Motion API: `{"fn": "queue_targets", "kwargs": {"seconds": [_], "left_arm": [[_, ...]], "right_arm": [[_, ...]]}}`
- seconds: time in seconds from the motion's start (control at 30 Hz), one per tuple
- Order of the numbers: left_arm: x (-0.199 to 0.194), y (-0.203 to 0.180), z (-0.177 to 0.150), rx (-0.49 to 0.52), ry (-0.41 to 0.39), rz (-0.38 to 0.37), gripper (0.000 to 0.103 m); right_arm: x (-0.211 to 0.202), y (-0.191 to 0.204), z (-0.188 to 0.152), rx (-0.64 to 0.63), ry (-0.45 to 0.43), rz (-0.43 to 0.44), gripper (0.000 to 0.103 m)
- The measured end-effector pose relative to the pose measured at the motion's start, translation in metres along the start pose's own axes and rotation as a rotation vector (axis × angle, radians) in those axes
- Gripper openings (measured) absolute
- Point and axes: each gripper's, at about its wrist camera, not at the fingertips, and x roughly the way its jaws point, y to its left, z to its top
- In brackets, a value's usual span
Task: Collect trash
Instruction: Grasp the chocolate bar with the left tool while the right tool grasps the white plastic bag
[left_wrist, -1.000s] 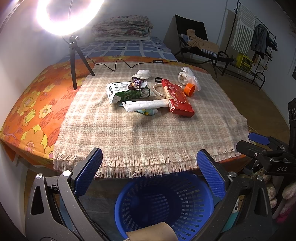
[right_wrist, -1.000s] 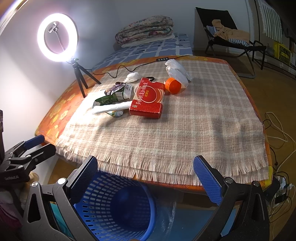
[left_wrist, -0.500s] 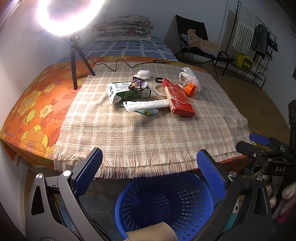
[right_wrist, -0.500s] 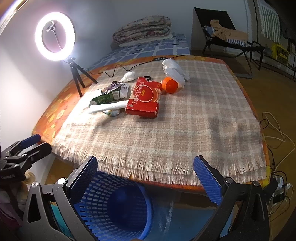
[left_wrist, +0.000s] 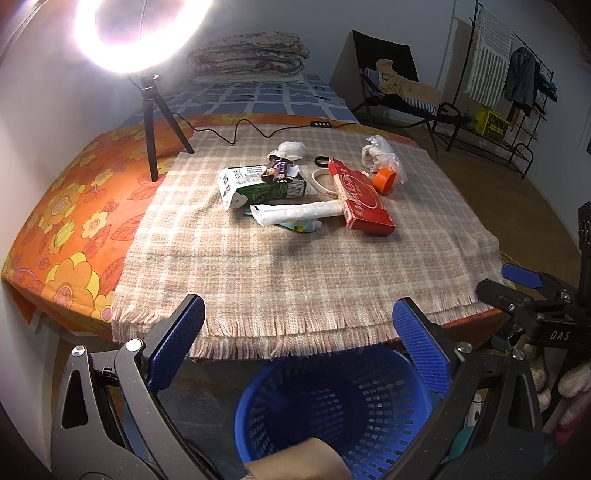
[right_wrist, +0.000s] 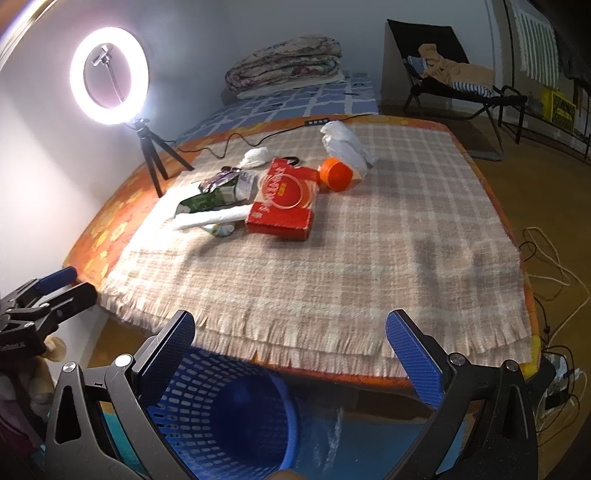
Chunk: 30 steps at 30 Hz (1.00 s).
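Bed (left_wrist: 62, 236) with orange floral cover, checked fringed blanket (left_wrist: 295, 266) spread over it, frame center. On blanket, upper center cluster: green carton (left_wrist: 258, 186), white paper roll (left_wrist: 295, 213), red box (left_wrist: 360, 197), orange cap (left_wrist: 384, 181), white plastic bag (left_wrist: 380, 157), crumpled tissue (left_wrist: 291, 149), tape ring (left_wrist: 323, 181). Ring light tripod (left_wrist: 155, 122) stands upper left on cover, at blanket edge. Blue basket (left_wrist: 332, 406) on floor, bottom center.
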Motion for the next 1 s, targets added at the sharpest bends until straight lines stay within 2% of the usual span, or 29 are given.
{"fn": "queue_targets", "kwargs": {"seconds": [0.17,0.3,0.4,0.6,0.7,0.87,1.0], "left_arm": [[0.004,0.01,0.008,-0.016,0.007,0.01,0.103],[0.012,0.012,0.02,-0.012,0.009,0.022,0.103],[0.019,0.017,0.031,-0.038,0.029,0.007,0.103],[0.039,0.026,0.061,-0.062,0.045,0.0,0.101],[0.053,0.031,0.078,-0.071,0.041,-0.002,0.1],[0.085,0.038,0.107,-0.087,0.061,-0.006,0.084],[0.113,0.039,0.127,-0.07,0.081,-0.003,0.077]], "right_arm": [[0.0,-0.008,0.014,-0.01,-0.006,-0.037,0.102],[0.002,-0.015,0.028,-0.014,-0.003,-0.01,0.102],[0.004,-0.02,0.04,-0.007,-0.021,-0.028,0.102],[0.015,-0.039,0.084,0.007,-0.091,-0.048,0.102],[0.029,-0.043,0.11,-0.015,-0.093,-0.067,0.102],[0.064,-0.044,0.147,-0.049,-0.051,-0.068,0.102],[0.096,-0.045,0.171,-0.056,-0.019,-0.075,0.102]]}}
